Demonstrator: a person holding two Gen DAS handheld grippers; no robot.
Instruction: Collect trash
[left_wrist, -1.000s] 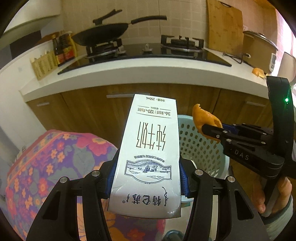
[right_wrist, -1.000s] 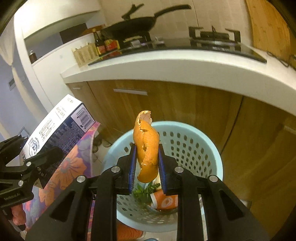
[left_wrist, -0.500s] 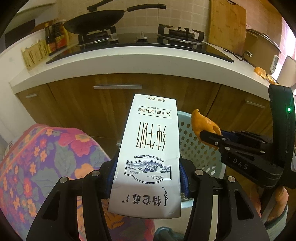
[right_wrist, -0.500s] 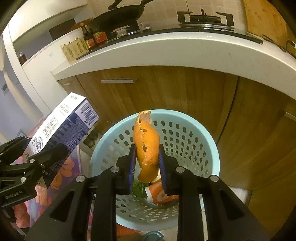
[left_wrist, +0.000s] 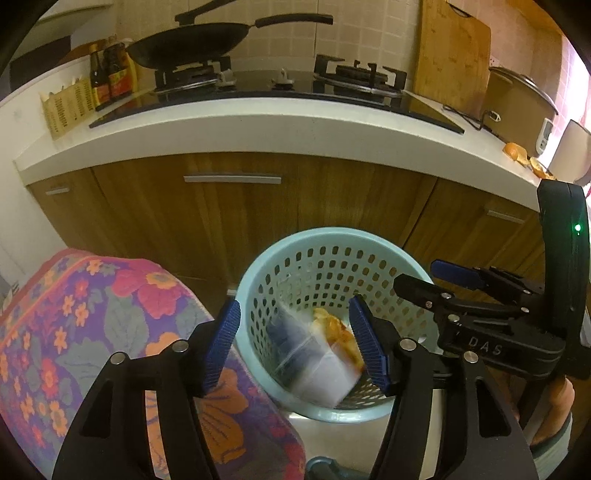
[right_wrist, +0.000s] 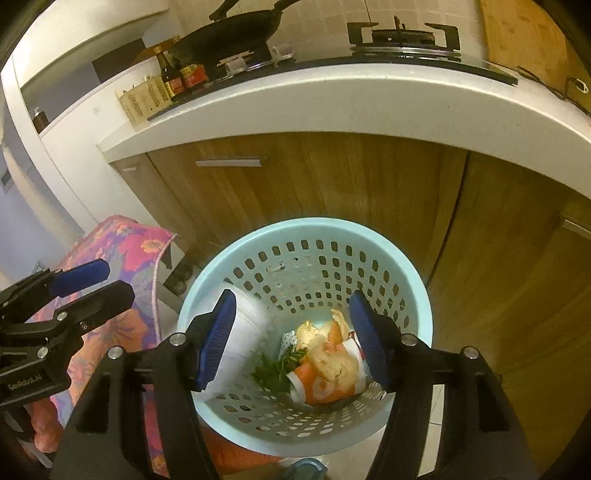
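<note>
Two claws are hanging over the pale blue basket (right_wrist: 413, 291), both with jaws opening and nothing between the pads. Left claw (left_wrist: 295, 343) is pointing down into the basket mouth; right claw (right_wrist: 291, 332) is doing the same from the other side and is showing in the left view as a black frame at the right edge. Milk carton (left_wrist: 314, 365) is blurred, falling inside the basket, seen in the right view as a white smear against the near wall (right_wrist: 243, 332). Orange peel (right_wrist: 332, 332) is lying at the bottom on a printed orange cup (right_wrist: 325, 384) beside some green leaves (right_wrist: 277, 369). Judging from this, the drop is about done and more trash is waiting: orange scraps (left_wrist: 524, 155) are sitting on the desk (left_wrist: 258, 129) near its right end. Risks: the carton is tall and could end leaning on the rim, tipping the light basket or blocking later drops; the two claws are close together and could be knocking fingers when pulling back. Flowered cloth (left_wrist: 110, 332) is crowding the left side, just beside the basket, so the left claw could be snagging it on withdrawal. Cabinet doors (right_wrist: 332, 192) are standing right behind the basket, and the desk edge is overhanging, so rising straight up looks the freest way out; room to the right seems more open.
</note>
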